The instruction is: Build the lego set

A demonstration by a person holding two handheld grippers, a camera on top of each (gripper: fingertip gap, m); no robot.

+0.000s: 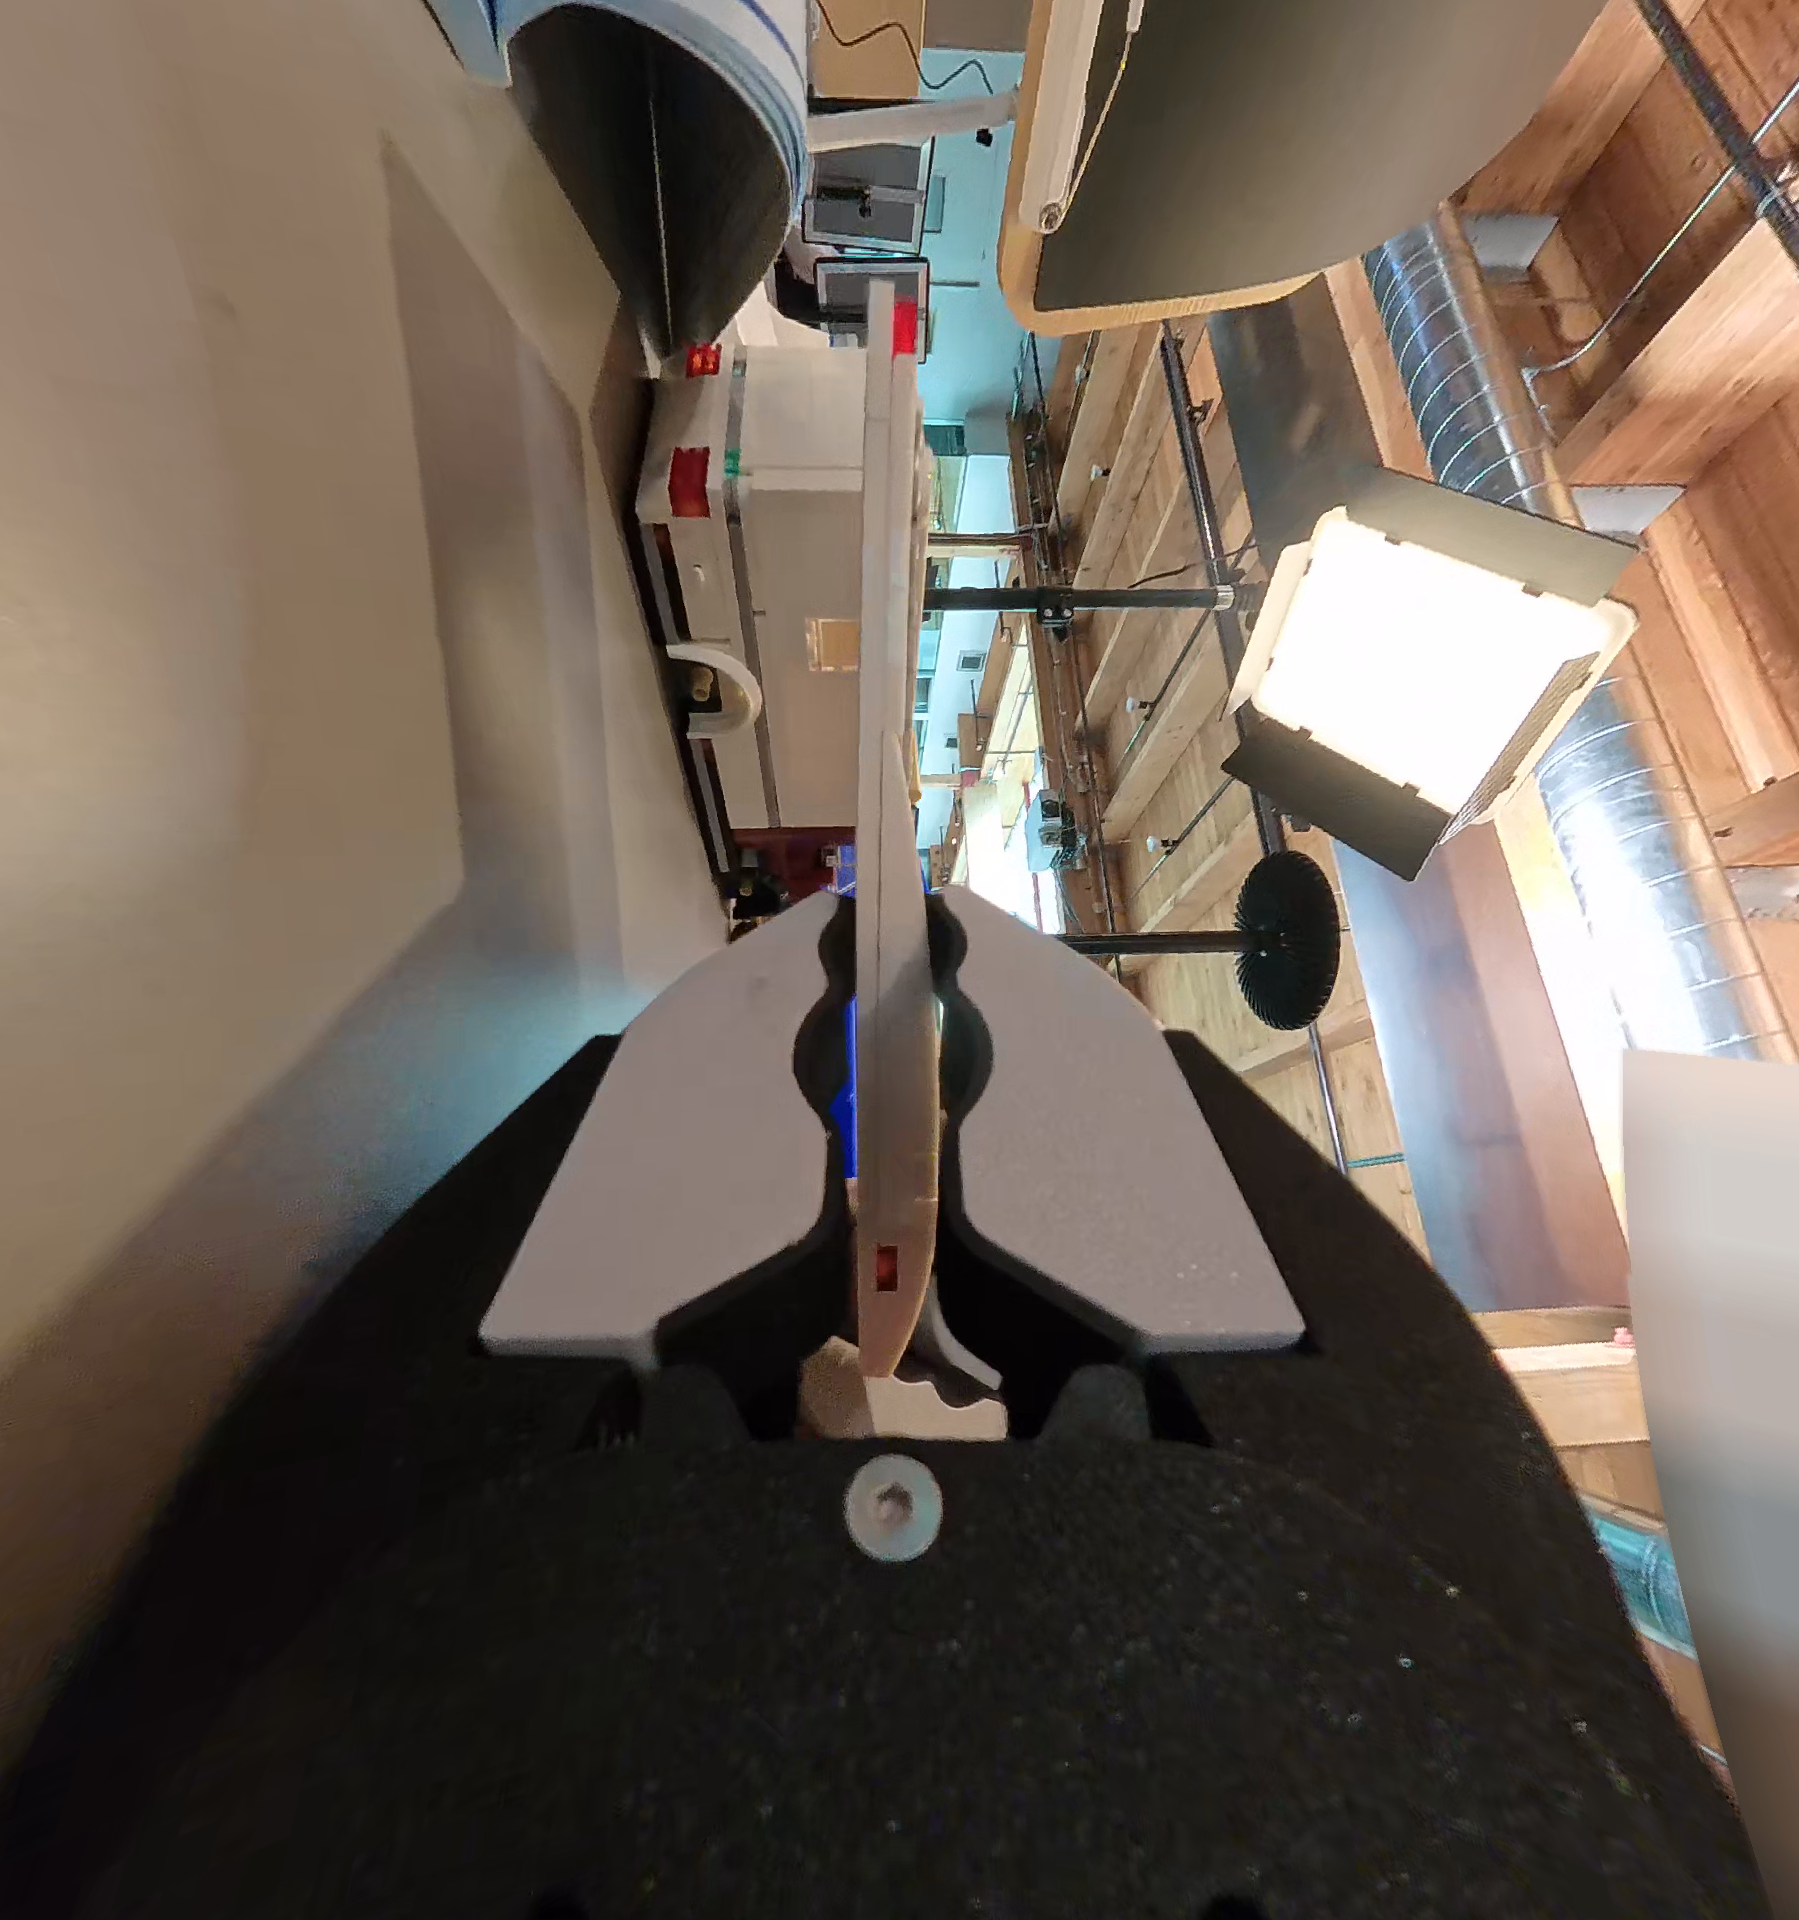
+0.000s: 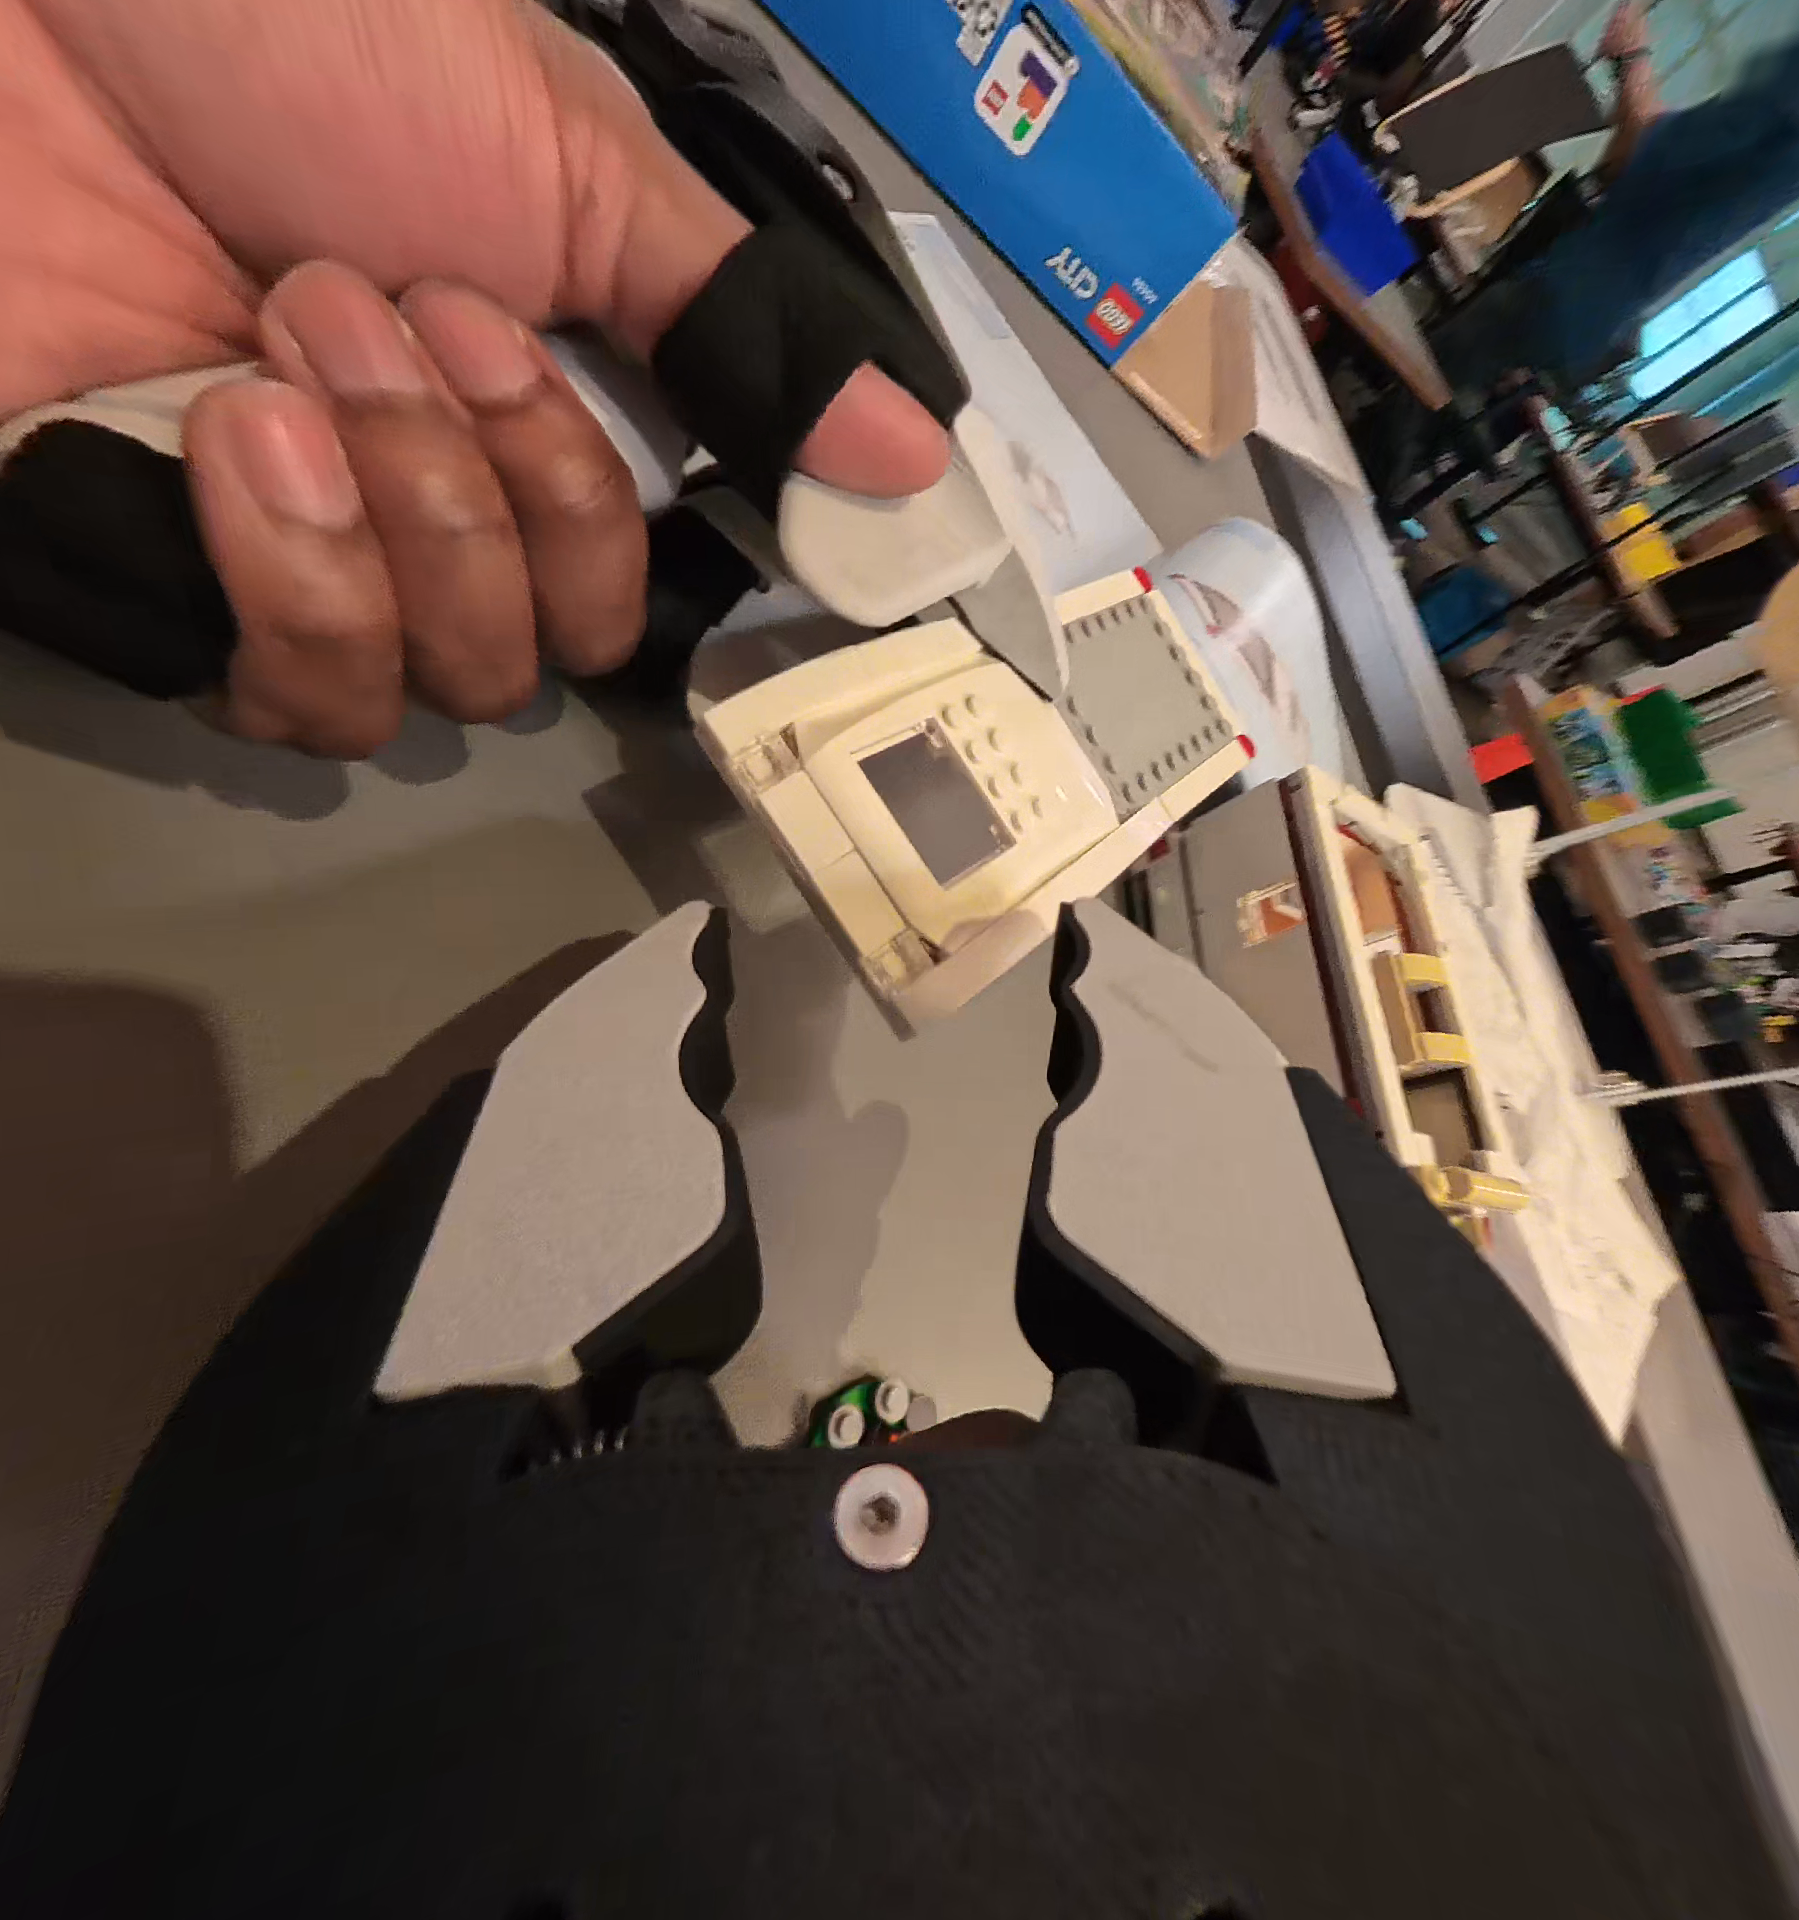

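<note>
- Two claws are in use, one in each of my hands.
- My left claw (image 1: 893,914) is clamped on a white brick-built model (image 1: 887,727). Both pads press on its thin edge. The model runs forward out of the claw and back between the fingers toward the claw base.
- In the left wrist view the model shows edge-on, with a small red piece (image 1: 905,327) at its far end and another red piece (image 1: 884,1270) near the claw base.
- The right wrist view shows the same model (image 2: 926,790) held off the grey desk (image 2: 199,894) by my left hand (image 2: 355,416), which grips the left claw's handle.
- The model's face carries a grey window panel (image 2: 934,808), a field of studs and a grey studded plate (image 2: 1144,696).
- My right claw (image 2: 890,925) stands wide apart with nothing pressed between its pads. The lower corner of the model sits just ahead of and between the fingertips, nearer the right-side finger (image 2: 1113,997). I cannot tell whether that finger touches it.
- Right of this claw, a second partly built white model (image 2: 1414,1039) lies on white paper sheets (image 2: 1560,1195).
- Far ahead, a blue box (image 2: 1061,156) lies on the desk.
</note>
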